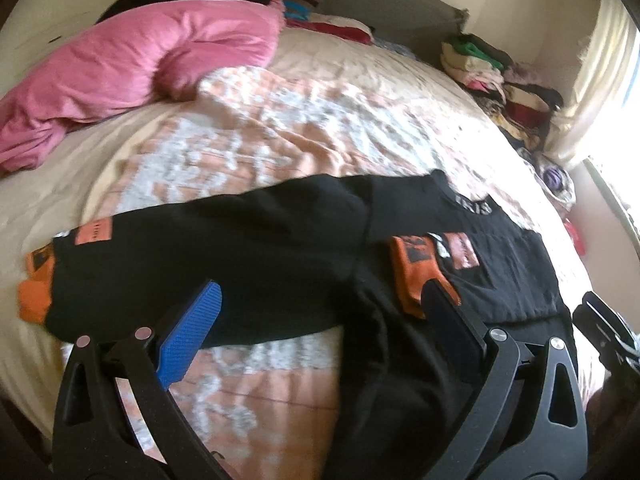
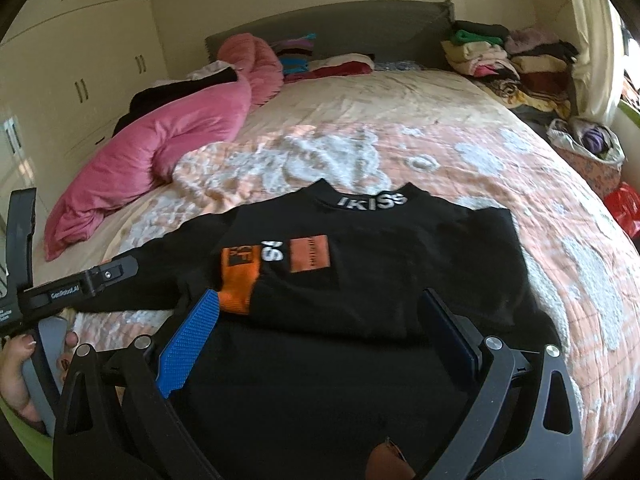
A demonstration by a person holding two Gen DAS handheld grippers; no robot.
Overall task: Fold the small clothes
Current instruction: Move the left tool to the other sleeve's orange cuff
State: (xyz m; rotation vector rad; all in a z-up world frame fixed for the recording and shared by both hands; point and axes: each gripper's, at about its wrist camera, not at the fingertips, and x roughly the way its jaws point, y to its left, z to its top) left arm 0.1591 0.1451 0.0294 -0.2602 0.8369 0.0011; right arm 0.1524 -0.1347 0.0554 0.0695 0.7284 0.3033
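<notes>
1. Since the black long-sleeved top with orange cuffs and orange patches (image 2: 392,264) lies flat near the bed's front edge, collar toward the headboard, one sleeve already crosses its chest while the other stretches out toward the bed's left edge.
2. Starting at the left, the outstretched sleeve's orange cuff (image 1: 36,292) looks like the next thing to bring in; I judge the fold is partway done.
3. The left claw (image 1: 320,300) hovers over that sleeve with its jaws wide apart, holding nothing; it would do well to pinch near the cuff rather than mid-sleeve, so the cloth does not sag.
4. Carry the cuff across level and lay it beside the folded cuff (image 2: 238,280) on the chest.
5. The right claw (image 2: 320,304), also spread and empty, hangs over the hem side; it could pin the body so the pink-and-white patterned quilt (image 2: 400,152) beneath does not drag it.
</notes>
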